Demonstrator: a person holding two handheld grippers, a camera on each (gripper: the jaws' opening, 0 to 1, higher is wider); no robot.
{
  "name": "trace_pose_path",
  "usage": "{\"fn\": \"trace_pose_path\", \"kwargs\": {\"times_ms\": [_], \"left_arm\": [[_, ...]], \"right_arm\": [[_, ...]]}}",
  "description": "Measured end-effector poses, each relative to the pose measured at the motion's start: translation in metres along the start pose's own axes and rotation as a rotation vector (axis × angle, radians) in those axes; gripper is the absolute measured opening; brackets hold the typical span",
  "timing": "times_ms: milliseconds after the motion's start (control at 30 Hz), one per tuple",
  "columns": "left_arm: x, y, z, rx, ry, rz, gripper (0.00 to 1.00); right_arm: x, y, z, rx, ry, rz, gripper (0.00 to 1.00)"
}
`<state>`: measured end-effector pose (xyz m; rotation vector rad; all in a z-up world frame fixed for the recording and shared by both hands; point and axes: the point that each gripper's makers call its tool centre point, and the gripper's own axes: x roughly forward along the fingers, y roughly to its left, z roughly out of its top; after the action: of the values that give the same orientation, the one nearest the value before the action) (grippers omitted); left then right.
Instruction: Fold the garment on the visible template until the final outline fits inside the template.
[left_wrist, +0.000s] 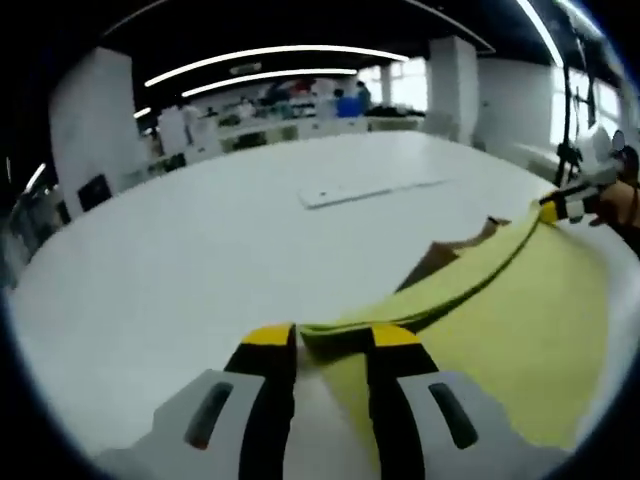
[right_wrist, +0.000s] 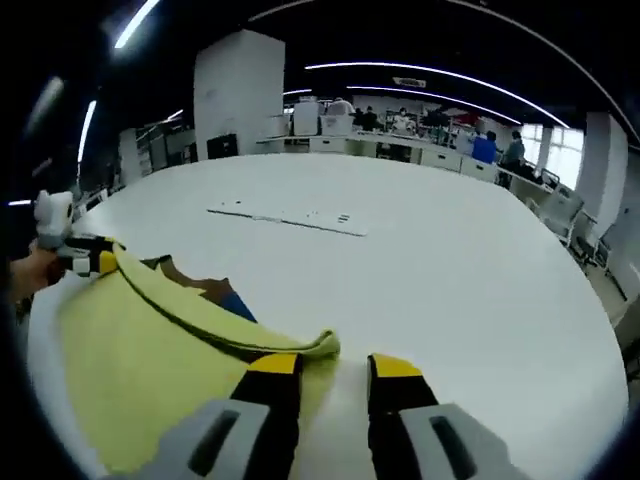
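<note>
A yellow garment (left_wrist: 520, 330) is seen spread over the near part of a large white table (left_wrist: 200, 260), with one long edge lifted and stretched taut between the two grippers. In the left gripper view, the left gripper (left_wrist: 332, 345) is seen at the bottom with its yellow-tipped jaws set narrow, and a folded corner of the yellow cloth is pinched between them. At the far right of that view the right gripper (left_wrist: 560, 207) is seen clamped on the other end of the same edge, with a hand (left_wrist: 622, 203) just behind it. In the right gripper view, the right gripper (right_wrist: 335, 370) is shown with the rolled corner of the garment (right_wrist: 150, 350) lying against its left jaw; whether the cloth is truly caught between the jaws cannot be told from that view. At the far left, the left gripper (right_wrist: 95, 257) is seen holding the opposite corner. A brown sheet (left_wrist: 440, 258) is partly visible under the raised edge, and a blue patch (right_wrist: 235, 303) beside it. Farther off on the table a flat white strip (right_wrist: 290, 216) is lying, well apart from the garment.
</note>
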<state>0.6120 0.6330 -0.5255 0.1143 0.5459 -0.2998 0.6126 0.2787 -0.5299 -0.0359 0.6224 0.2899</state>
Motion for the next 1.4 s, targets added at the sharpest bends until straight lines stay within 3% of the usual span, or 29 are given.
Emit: {"fn": "trace_pose_path", "kwargs": {"times_ms": [67, 167, 367, 667, 933, 1133, 1267, 1400], "left_arm": [[0.004, 0.003, 0.004, -0.056, -0.018, 0.024, 0.24], [0.005, 0.005, 0.007, -0.055, -0.026, 0.033, 0.23], [-0.005, 0.008, 0.009, -0.109, -0.035, 0.025, 0.27], [-0.037, 0.006, 0.020, -0.128, -0.074, -0.024, 0.49], [-0.070, -0.009, 0.005, -0.020, -0.026, -0.122, 0.63], [-0.093, -0.020, 0.000, -0.032, -0.043, -0.200, 0.63], [-0.111, -0.031, -0.018, 0.036, -0.008, -0.238, 0.59], [-0.123, -0.037, -0.034, 0.015, 0.010, -0.268, 0.54]], "right_arm": [[0.003, -0.002, -0.001, 0.063, 0.000, -0.017, 0.22], [0.004, -0.005, 0.003, 0.102, -0.017, -0.043, 0.21], [0.000, -0.003, 0.003, 0.119, -0.001, -0.027, 0.24], [-0.019, 0.016, 0.010, 0.145, 0.009, 0.063, 0.47], [-0.051, 0.049, -0.010, 0.087, 0.100, 0.175, 0.67], [-0.075, 0.063, -0.020, 0.097, 0.113, 0.223, 0.68], [-0.093, 0.069, -0.032, 0.081, 0.131, 0.243, 0.67], [-0.102, 0.070, -0.043, 0.075, 0.141, 0.260, 0.58]]}}
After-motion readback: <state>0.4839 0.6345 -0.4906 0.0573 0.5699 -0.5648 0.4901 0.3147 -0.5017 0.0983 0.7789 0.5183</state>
